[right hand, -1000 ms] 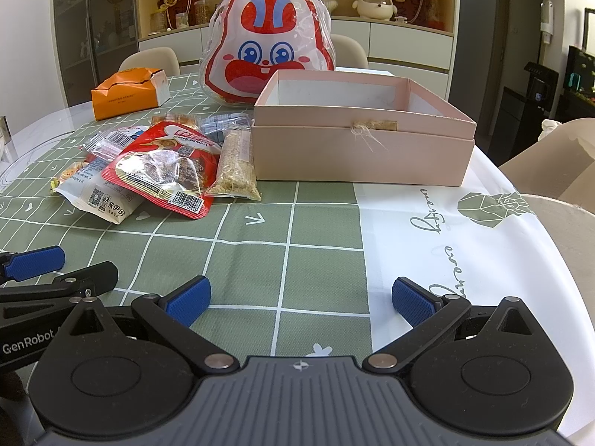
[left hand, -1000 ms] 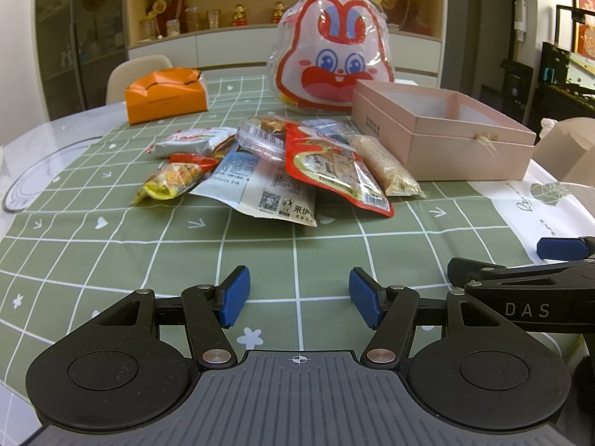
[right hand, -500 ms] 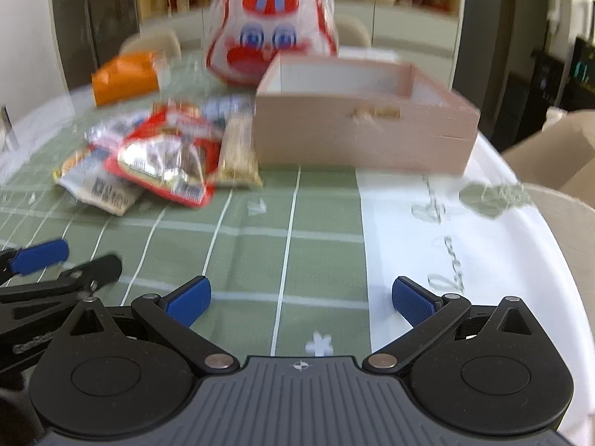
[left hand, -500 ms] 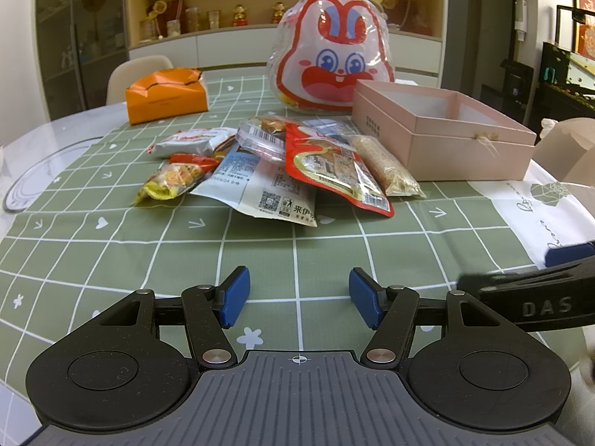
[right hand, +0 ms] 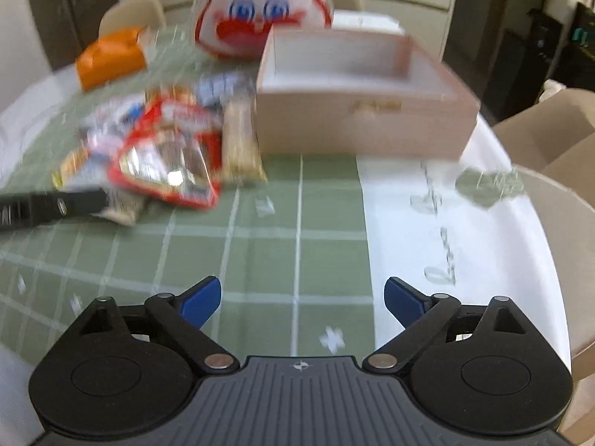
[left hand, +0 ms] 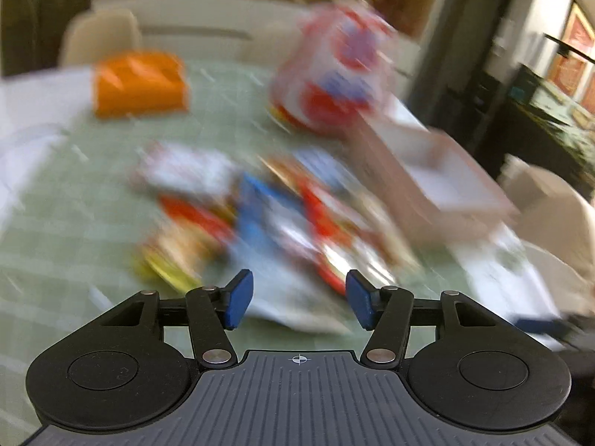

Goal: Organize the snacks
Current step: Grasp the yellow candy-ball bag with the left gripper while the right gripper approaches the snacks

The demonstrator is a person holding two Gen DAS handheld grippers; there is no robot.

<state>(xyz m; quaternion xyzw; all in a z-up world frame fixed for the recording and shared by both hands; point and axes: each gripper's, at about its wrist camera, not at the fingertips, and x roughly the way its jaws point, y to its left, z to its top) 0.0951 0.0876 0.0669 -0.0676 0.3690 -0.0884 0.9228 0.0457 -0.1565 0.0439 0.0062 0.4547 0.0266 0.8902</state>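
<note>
Both views are smeared by motion blur. The left gripper (left hand: pixel 295 303) and right gripper (right hand: pixel 302 301) are held spread, empty. The snack packets (right hand: pixel 163 156) (labels unreadable) are heaped mid-table beside the pink box (right hand: pixel 366 106) near the table's (right hand: pixel 297 230) right edge.

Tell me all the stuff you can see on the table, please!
Pink open cardboard box: one, pale pink, right of the snack pile, empty as far as can be seen.
Red-and-white rabbit-face bag: one, behind the box.
Orange folded carton: one, far left of the table.
Red shiny snack packet: one, front of the pile.
Beige grain bar in clear wrapper: one, between the red packet and the box.
Other snack packets: several, white, blue, yellow; too blurred to count.
Green checked tablecloth: one, covering the table.
Pale chairs: at least two, beyond the table.
Left gripper: fingers blue, open, near the pile.
Right gripper: fingers blue, open, over the cloth.
</note>
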